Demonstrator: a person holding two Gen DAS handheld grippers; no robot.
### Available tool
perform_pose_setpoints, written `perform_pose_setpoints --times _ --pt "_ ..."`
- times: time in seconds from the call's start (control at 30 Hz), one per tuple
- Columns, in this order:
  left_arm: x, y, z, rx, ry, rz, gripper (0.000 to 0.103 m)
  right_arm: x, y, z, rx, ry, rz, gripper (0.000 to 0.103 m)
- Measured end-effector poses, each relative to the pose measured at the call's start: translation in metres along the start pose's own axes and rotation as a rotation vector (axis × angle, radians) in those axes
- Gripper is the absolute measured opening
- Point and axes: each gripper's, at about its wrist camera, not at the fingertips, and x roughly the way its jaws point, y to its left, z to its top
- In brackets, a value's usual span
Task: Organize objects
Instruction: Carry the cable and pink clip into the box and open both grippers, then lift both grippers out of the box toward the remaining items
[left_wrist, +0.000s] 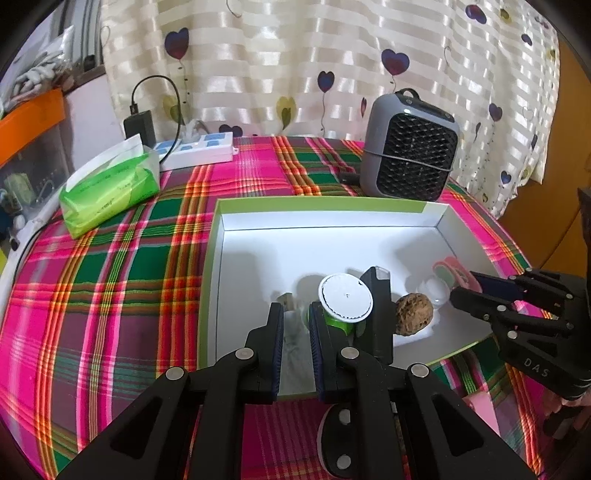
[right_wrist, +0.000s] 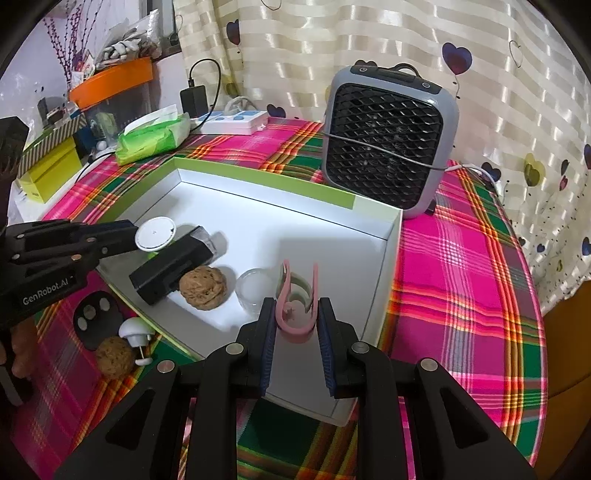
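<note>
Pink clip (right_wrist: 295, 314) sits nearest the right wrist lens, pinched between the blue pads of the right gripper (right_wrist: 296, 325) over the white box (right_wrist: 391, 236), at the corner nearest the grey fan (right_wrist: 388, 144). If the jaws let go from this height the springy clip could bounce onto the glass cup (right_wrist: 255, 290) just beside it, or skip over the low wall onto the plaid cloth (right_wrist: 461, 258). Inside the box, away from the fan, lie a walnut (right_wrist: 203, 288), a black rectangular device (right_wrist: 170, 269) and a white-lidded green bottle (left_wrist: 345, 299). The left gripper (left_wrist: 296, 332) hovers beside that bottle with jaws parted and gripping nothing solid; a careless sweep could topple it. Outside the box, further from the fan, a second walnut (right_wrist: 114, 356), a small white mushroom-shaped piece (right_wrist: 136, 332) and a black oval holder (right_wrist: 92, 317) wait on the cloth.
</note>
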Motion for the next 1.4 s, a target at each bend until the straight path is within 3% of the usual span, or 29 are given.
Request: perform_pose_setpoints --times 0.27,0.97,1.4 --pt "-0.004 0.003 0.000 -0.020 -0.012 -0.019 0.017 -0.002 0.001 -0.001 0.007 -0.016 0.015 0.027" --pt "-0.046 -0.013 -0.013 0.002 -0.100 -0.021 0.018 -0.041 0.017 -0.012 0.028 -0.125 0.054 0.029" --pt "-0.058 -0.024 -0.028 0.030 -0.104 -0.029 0.018 -0.056 0.029 -0.030 0.036 -0.170 0.106 0.029"
